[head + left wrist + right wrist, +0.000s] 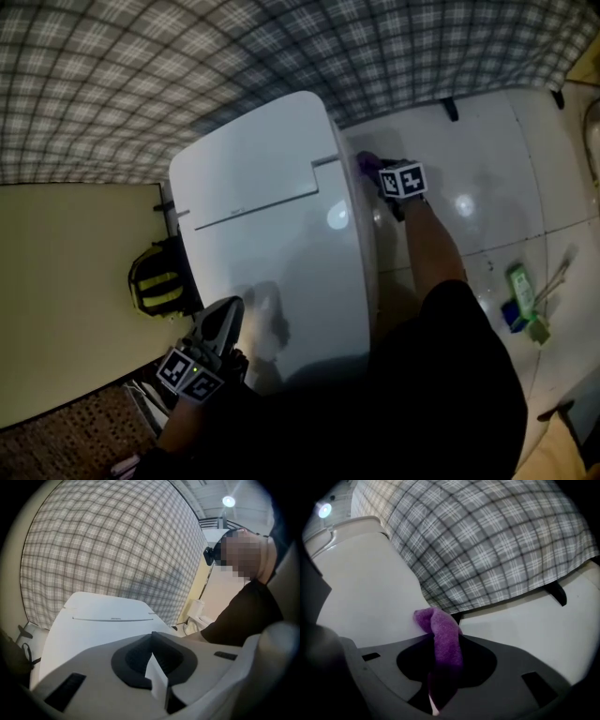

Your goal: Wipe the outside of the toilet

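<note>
white toilet (272,234) in the middle of the head view, lid down, a seam running across the top, back end against the plaid wall (187,66).

right gripper (380,173) low beside the toilet's right flank, toward the back, with the arm reaching down over the pale tiled floor (487,197). fingers clamped on a purple cloth (443,634) — pinched tight between them, a folded end poking out past the tips. lies against the white side of the toilet, close to where that side meets the lower edge of the plaid wall. in the head view, only a small purple patch showing just ahead of the marker cube.

left gripper (225,319) over the near left part of the lid. tips on the white surface or just above it; cannot tell which. fingers pressed together with nothing between them — in the left gripper view, only the smooth lid and the plaid wall ahead.

left of the toilet, a yellow-and-black thing (157,281) tucked between the toilet and a beige panel (66,281); too dim to name. on the floor to the right, well apart from the toilet, a green bottle (521,289) lying flat, a small blue thing (513,316) just beside it.
</note>
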Available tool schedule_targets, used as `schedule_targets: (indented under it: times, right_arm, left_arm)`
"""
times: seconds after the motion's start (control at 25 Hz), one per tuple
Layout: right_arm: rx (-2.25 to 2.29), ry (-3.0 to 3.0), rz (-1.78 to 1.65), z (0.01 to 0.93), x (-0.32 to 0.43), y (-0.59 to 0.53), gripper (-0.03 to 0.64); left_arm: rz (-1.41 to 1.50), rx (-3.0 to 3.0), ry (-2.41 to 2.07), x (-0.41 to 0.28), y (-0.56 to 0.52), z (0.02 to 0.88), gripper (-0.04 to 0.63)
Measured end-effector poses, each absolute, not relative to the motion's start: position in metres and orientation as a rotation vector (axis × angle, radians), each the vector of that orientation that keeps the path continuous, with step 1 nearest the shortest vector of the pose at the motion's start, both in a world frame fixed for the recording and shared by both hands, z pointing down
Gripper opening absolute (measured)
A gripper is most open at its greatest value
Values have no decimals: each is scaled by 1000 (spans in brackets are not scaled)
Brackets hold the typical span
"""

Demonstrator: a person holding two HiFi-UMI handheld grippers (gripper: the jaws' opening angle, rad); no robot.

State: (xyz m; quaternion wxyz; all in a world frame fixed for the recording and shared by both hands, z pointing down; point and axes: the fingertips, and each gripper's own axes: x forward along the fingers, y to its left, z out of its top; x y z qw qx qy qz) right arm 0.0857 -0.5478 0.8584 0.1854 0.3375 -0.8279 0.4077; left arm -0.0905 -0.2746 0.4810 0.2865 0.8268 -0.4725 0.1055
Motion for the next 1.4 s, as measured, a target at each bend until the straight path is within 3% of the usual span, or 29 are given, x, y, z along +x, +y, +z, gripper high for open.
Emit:
schedule_targets:
  times: [0.2,0.6,0.8,0.92,1.16,1.4]
  right_arm:
    - [636,-2345,1095,864,80,-497,107]
    - [156,-2275,1147,850,85,-283,106]
    - [-7,-2263,1110,834,96,-240,106]
    - [71,-2316,1087,830,107,-265,106]
    - [776,-2579,1180,779,139,-466,106]
    - [923,-2624,1207,746,99,-553,107]
  left_arm:
    - [296,2215,-1265,-86,-280,482,5]
    - [271,2281,-1265,-86,-274,462,5]
    - [272,2317,-1268,-67,-272,455,5]
    - [267,2334,-1263,-62,-273,450,5]
    - [277,2334,-1275,-66,-276,448,5]
    - [305,2327,-1276,-71,-279,454,5]
